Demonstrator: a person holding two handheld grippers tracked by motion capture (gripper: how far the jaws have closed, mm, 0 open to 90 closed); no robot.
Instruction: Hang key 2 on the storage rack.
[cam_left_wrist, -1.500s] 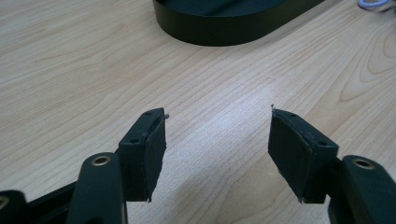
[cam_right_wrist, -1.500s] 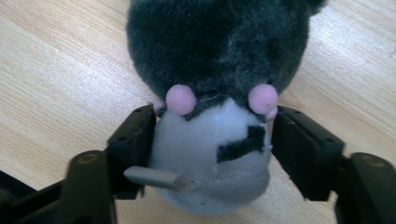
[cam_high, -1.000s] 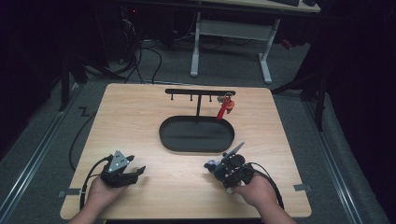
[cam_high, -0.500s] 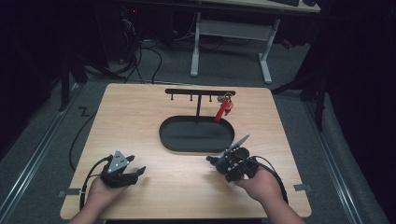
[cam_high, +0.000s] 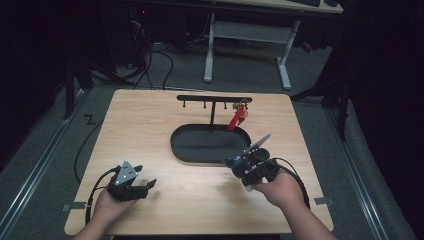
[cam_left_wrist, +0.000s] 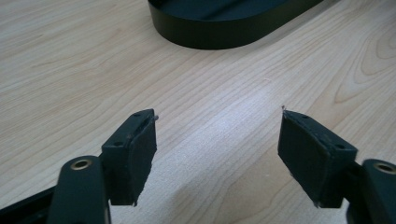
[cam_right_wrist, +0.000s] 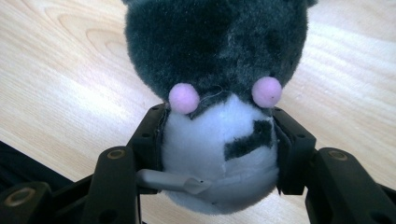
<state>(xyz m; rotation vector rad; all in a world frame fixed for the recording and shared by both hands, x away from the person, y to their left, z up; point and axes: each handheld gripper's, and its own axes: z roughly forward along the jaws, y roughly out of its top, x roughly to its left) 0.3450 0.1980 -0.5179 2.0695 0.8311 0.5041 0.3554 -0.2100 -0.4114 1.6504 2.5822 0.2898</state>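
plush toy near tray edge

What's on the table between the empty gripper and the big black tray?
Nothing. In the left gripper view, only bare wooden table lies between the open left gripper and the black oval tray. The high view shows the same.

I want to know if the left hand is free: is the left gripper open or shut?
Open. The left gripper has just been opening; its fingers stand wide apart over the bare table, nothing between them.
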